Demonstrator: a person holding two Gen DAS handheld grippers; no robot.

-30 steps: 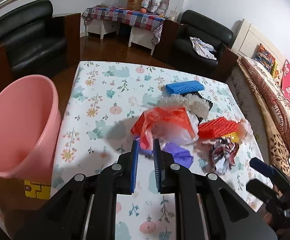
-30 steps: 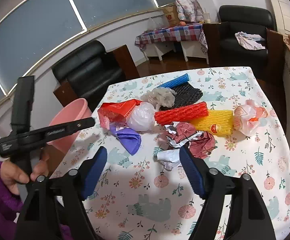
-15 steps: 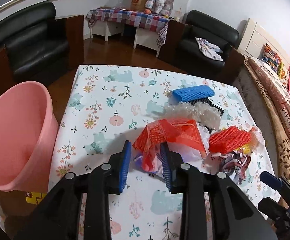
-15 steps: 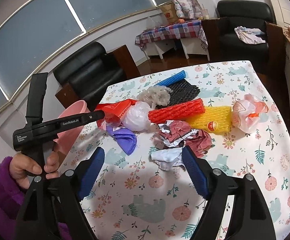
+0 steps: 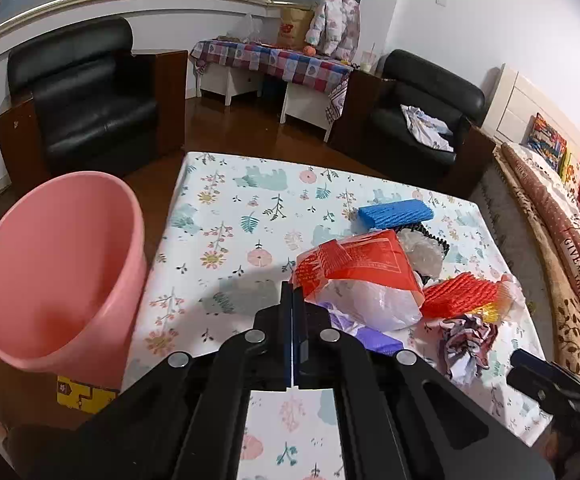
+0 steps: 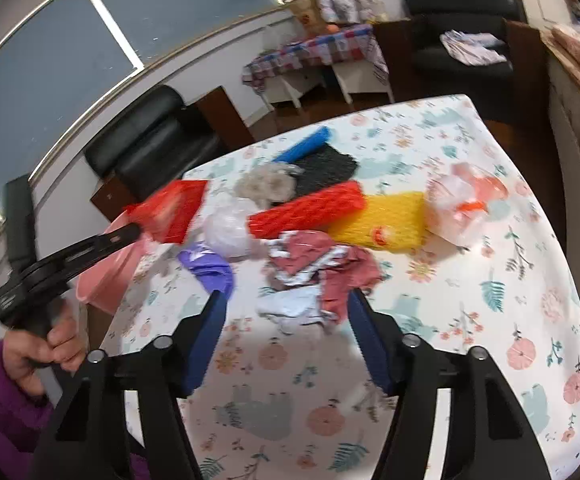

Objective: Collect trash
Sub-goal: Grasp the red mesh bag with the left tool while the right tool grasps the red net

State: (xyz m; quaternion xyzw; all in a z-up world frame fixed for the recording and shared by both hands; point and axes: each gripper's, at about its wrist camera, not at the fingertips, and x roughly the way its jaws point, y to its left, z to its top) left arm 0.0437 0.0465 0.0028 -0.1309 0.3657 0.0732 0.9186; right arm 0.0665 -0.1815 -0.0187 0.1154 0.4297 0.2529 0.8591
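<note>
Left wrist view: the left gripper (image 5: 292, 300), clamped on the corner of a crinkled red-and-clear bag (image 5: 359, 270), holds it above the table's (image 5: 226, 220) left edge. The right gripper (image 6: 286, 312) has just been narrowing, its jaws apart around crumpled paper (image 6: 309, 280).

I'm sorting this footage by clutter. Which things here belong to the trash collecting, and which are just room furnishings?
Part of the job:
red plastic bag, pinched in the left gripper
pink bin
blue foam net
red foam net
yellow foam net
crumpled wrappers
purple scrap

Just lying about:
black armchair
checked side table
bed
</note>
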